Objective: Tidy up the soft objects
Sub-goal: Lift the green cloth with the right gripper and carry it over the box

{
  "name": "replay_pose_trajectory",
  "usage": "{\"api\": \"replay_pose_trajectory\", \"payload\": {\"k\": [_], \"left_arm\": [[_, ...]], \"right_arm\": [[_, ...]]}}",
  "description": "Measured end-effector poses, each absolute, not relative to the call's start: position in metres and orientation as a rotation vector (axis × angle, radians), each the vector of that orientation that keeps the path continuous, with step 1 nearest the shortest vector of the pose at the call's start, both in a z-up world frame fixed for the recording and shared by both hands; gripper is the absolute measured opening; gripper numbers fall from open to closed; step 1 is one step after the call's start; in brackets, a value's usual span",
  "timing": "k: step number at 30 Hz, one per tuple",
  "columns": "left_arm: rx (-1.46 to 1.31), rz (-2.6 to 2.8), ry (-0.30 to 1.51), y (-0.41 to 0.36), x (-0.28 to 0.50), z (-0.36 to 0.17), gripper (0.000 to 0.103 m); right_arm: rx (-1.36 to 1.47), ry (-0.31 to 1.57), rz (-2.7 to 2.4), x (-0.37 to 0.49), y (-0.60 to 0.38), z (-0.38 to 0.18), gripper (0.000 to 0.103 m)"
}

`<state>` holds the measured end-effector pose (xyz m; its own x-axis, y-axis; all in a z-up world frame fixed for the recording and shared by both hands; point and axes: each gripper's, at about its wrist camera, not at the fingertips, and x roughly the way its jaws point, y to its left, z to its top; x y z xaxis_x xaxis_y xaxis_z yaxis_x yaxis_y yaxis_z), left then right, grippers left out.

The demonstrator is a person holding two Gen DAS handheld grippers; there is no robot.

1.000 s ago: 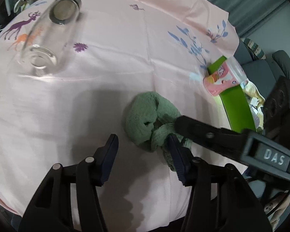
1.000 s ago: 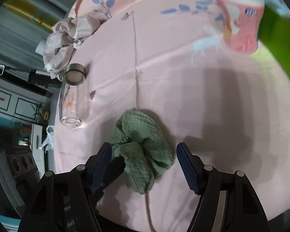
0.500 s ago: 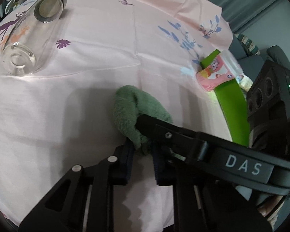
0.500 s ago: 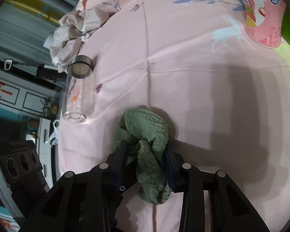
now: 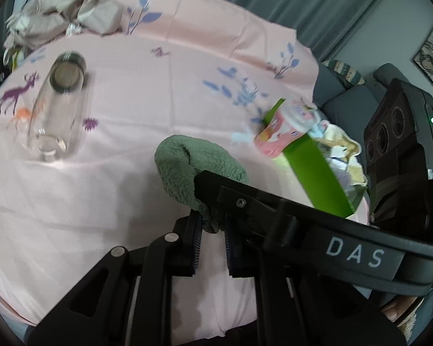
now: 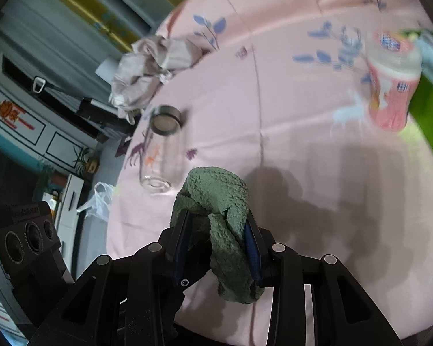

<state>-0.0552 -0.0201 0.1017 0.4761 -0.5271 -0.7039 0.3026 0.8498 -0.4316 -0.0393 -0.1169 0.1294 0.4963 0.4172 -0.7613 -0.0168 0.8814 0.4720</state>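
Note:
A fuzzy green cloth (image 5: pixel 187 167) is held bunched above the pink tablecloth (image 5: pixel 147 92). My left gripper (image 5: pixel 212 225) is shut on one end of it. My right gripper (image 6: pixel 216 230) is shut on another part of the green cloth (image 6: pixel 219 199), whose loose end hangs below the fingers. In the left wrist view the right gripper's arm crosses over the left fingers and hides part of the cloth. A crumpled beige cloth (image 5: pixel 66 14) lies at the table's far edge; it also shows in the right wrist view (image 6: pixel 150 69).
A clear glass jar (image 5: pixel 57 103) with a metal lid lies on its side on the left. A pink plastic bottle (image 5: pixel 285 127) leans at a green box (image 5: pixel 317 167) holding fabric (image 5: pixel 343 150) at the right edge. A grey sofa stands beyond.
Both grippers went from open around the green cloth to shut on it, and have raised it off the tablecloth.

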Motion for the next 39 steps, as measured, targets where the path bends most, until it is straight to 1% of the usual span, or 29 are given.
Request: {"api": "replay_pose_trajectory", "payload": {"k": [8, 17, 26, 39], "left_arm": [[-0.215, -0.533, 0.861, -0.029, -0.07, 0.134, 0.009], [-0.17, -0.55, 0.787, -0.044, -0.08, 0.156, 0.009], [-0.087, -0.599, 0.73, -0.078, -0.084, 0.173, 0.009], [0.004, -0.746, 0.65, -0.152, -0.074, 0.197, 0.009]], "right_arm": [[0.392, 0.929, 0.277, -0.054, -0.116, 0.163, 0.039], [0.382, 0.841, 0.258, -0.068, -0.13, 0.188, 0.039], [0.397, 0.751, 0.205, -0.082, -0.159, 0.208, 0.039], [0.436, 0.607, 0.079, -0.099, -0.23, 0.237, 0.039]]}}
